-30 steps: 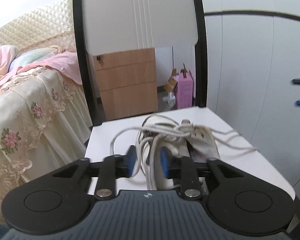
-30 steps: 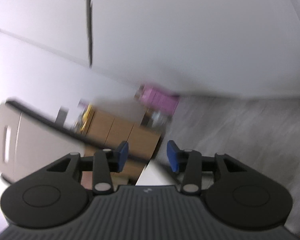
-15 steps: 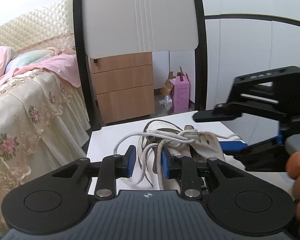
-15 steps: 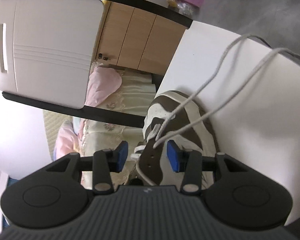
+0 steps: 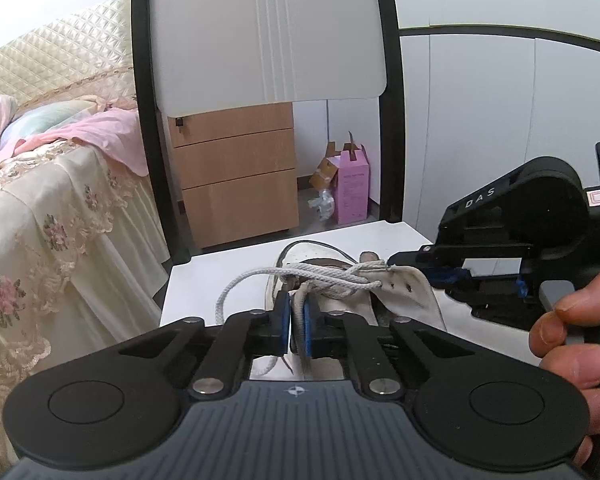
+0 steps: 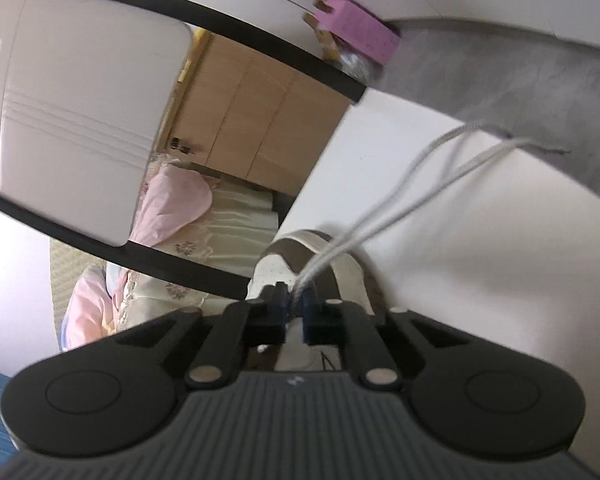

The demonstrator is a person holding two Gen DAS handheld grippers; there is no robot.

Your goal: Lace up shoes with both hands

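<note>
- A white and brown shoe [image 5: 396, 292] sits on a white worktop [image 5: 228, 268], toe pointing away from the left wrist cam, w/ grey-white laces [image 5: 332, 278] criss-crossed loosely over its tongue.
- Left gripper [image 5: 296, 322]: low centre of its own view, blue pads nearly together and closing on one lace strand that runs up between them; the pads press on the strand.
- A lace loop [image 5: 236, 292] curves out to the left of the shoe, lying over the worktop.
- Right gripper [image 5: 444, 278]: comes in from the right in the left cam, tip at the shoe's upper side, by the knot of laces. A person's hand [image 5: 572, 340] wraps its handle at the right edge, fingers on the trigger.
- In the right wrist cam the right gripper [image 6: 296, 308] is closed tight on two lace strands [image 6: 400, 204]; these rise from between the pads and run up and right across the worktop [image 6: 480, 280], ends trailing over its far edge.
- The shoe [image 6: 300, 252] shows just beyond those pads; this view is rolled and a bit blurred.
- Bkgd: bed w/ floral lace cover [image 5: 48, 208] and pink cloth at left, wooden drawer unit [image 5: 236, 176], pink box [image 5: 354, 188] on the floor, white chair back w/ black frame [image 5: 268, 32].
</note>
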